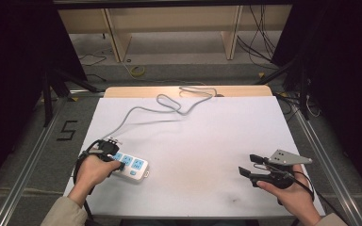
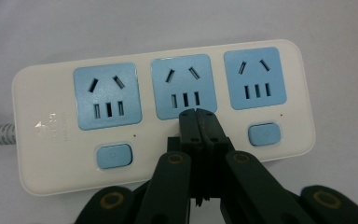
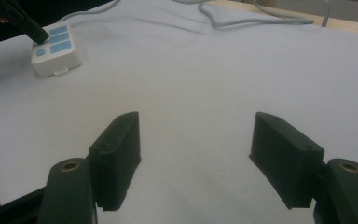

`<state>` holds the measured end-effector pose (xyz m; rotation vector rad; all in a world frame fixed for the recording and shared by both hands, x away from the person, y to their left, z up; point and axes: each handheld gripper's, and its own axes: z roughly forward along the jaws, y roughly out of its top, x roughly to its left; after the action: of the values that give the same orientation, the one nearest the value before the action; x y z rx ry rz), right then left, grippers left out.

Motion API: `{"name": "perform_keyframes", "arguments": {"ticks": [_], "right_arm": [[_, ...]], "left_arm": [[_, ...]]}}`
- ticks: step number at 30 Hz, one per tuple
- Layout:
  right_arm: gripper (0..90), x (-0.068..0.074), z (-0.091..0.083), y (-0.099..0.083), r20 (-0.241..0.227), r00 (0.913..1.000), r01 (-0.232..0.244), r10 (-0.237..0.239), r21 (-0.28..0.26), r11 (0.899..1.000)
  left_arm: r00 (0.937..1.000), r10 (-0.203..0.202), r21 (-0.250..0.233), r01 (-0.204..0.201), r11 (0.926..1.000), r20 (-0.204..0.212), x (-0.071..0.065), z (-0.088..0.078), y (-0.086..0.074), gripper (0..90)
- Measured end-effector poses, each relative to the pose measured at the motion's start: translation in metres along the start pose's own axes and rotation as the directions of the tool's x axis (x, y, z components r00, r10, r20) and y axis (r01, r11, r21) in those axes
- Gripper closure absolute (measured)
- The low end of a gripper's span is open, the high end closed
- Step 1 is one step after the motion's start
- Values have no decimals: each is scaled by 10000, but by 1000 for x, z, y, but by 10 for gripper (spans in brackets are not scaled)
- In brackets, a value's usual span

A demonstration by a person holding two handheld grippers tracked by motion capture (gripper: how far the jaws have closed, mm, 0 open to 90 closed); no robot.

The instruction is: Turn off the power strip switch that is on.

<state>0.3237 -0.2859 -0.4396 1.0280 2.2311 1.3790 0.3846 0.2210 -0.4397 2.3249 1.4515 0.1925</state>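
White sheeting covers the table (image 1: pixel 193 141), with grey floor, loose wires and wooden shelf legs beyond its far edge. At the near left lies the power strip (image 1: pixel 131 166) — a white, hard plastic block with three blue socket faces and small blue switches, one (image 2: pixel 114 155) at the left, one (image 2: pixel 263 134) at the right. The left gripper (image 2: pixel 196 113) has its jaws pressed together with nothing between them, their joined tip set down at the middle of the strip, where a middle switch would sit; whether it presses or merely touches, I cannot tell. I judge the strip rigid, fairly light and smooth-skinned, so it may skid on the sheet under a sideways push; taking it across its narrow width, on the long edges, should hold best. Its grey cord (image 1: pixel 169 106) runs from the left end to the far side in loose loops and would drag and tug if the strip were moved. Bare sheet follows, with nothing in the way. At the near right the right gripper (image 1: pixel 250 165) hovers well apart from the strip, jaws wide and empty.
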Motion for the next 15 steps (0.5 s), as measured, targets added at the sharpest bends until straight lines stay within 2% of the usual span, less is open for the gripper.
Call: {"name": "perform_keyframes", "arguments": {"ticks": [15], "right_arm": [[333,0,0,0,11,10000,12,-12,34,10000]], "left_arm": [[10000,67,127,-66,9999,-70,-1,0,1,900]]}}
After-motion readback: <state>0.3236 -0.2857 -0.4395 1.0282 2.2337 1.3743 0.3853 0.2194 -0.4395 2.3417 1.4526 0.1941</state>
